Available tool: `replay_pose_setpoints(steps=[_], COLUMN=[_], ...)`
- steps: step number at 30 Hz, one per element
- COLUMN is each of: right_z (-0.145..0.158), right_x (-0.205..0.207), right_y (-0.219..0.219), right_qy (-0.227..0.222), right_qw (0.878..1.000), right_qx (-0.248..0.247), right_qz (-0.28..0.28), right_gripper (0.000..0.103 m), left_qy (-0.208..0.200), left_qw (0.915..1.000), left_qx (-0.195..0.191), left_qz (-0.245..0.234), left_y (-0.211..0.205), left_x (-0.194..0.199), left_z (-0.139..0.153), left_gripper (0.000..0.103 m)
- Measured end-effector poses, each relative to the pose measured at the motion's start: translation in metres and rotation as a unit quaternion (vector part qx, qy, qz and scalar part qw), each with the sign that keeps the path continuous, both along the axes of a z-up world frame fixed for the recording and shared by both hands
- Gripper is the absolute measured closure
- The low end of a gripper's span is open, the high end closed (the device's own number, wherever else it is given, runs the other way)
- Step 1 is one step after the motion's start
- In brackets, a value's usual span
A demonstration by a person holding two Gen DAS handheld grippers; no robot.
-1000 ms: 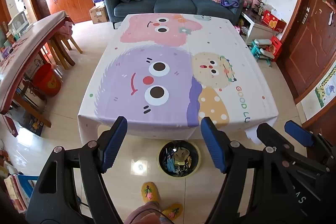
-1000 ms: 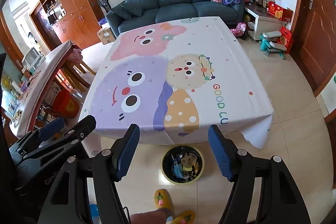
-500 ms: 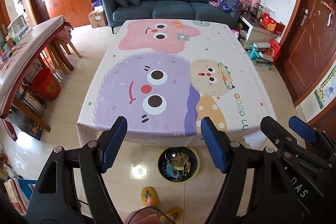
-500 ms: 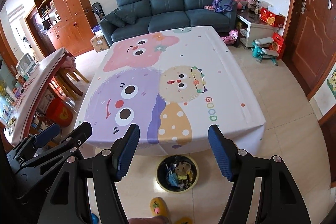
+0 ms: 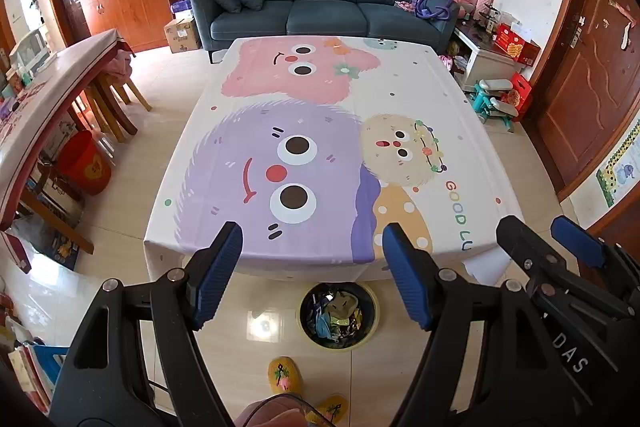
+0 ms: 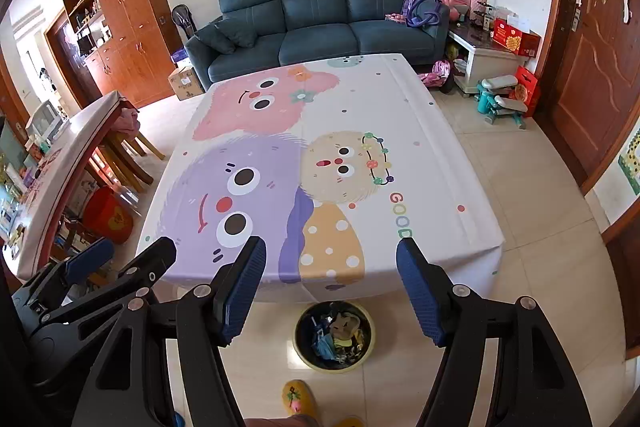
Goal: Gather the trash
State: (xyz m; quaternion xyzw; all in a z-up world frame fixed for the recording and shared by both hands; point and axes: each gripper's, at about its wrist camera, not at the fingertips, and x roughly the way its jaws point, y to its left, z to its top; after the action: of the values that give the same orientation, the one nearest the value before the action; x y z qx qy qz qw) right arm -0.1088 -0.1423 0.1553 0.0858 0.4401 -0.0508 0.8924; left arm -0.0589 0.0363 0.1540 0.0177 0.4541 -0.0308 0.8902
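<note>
Left gripper (image 5: 312, 275) spread wide and holding nothing, cartoon tablecloth (image 5: 320, 131) covering the table ahead, round bin (image 5: 338, 315) full of trash on the tiled floor just below the table's near edge, yellow slipper (image 5: 284, 375) beside it, right gripper (image 6: 332, 291) likewise spread and holding nothing.

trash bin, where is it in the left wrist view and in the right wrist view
Left wrist: trash bin low centre, on the floor below the table's near edge, between the open fingers.
Right wrist: trash bin low centre, just left of the right finger.
Shared landmark: yellow slipper just below the bin.
</note>
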Motion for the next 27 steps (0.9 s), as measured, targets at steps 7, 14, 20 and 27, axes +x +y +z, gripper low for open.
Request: replay_pose_setpoints(steps=[7,14,20,27], right_z=[0.0003,0.0004,0.0001,0.0001], right_x=[0.0018,0.0019,0.0022,0.0016], right_y=[-0.0007,-0.0029,-0.0034,-0.0048], right_qy=[0.001,0.000,0.002,0.000], right_qw=[1.000,1.000,1.000,1.000], right_qx=[-0.001,-0.001,0.001,0.000], right_qz=[-0.001,-0.002,-0.002,-0.003], right_gripper=[0.034,0.034,0.034,0.034], left_qy=[0.003,0.003,0.003,0.003], left_qw=[1.0000,1.0000,1.0000,1.0000], left_qx=[-0.002,-0.003,-0.002,-0.003], left_qz=[-0.004,-0.004,-0.004,-0.004], left_y=[-0.0016,-0.0031,-0.0033,-0.0041], left_x=[0.0027,0.0035,0.0033,0.0032], left_z=[-0.0019,-0.0029,-0.0031,-0.0036], left_gripper=[0.033,0.033,0.033,0.033])
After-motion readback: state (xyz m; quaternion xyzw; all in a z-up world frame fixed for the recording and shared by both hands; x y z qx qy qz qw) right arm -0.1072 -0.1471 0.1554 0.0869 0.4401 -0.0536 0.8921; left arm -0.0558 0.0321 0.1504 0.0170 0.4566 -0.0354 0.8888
